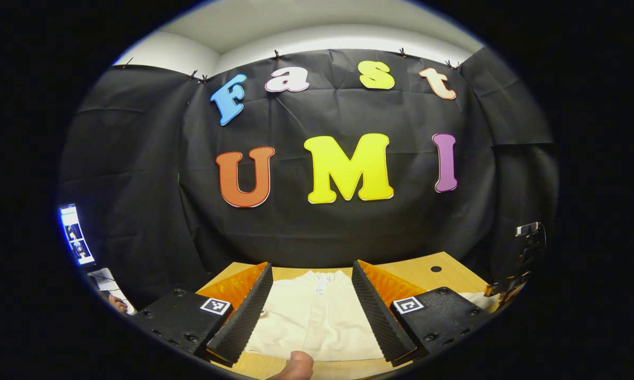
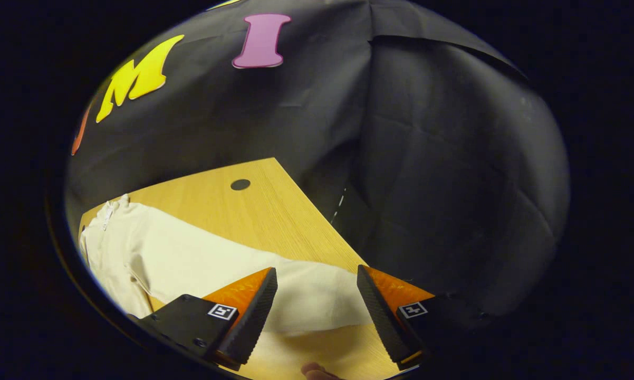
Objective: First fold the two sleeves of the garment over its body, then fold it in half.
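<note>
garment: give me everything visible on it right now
The garment is cream, cloth-like, lying flat and unfolded on the wooden table. A small tag sits at the neckline, on the far side. In the right gripper view one long sleeve stretches outward across the table, its cuff end between the open fingers of the right gripper. Neither gripper pinches it.

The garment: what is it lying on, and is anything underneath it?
The cream garment lies flat on a light wooden table, one sleeve stretched out sideways. Whatever may sit beneath the cloth is covered.
</note>
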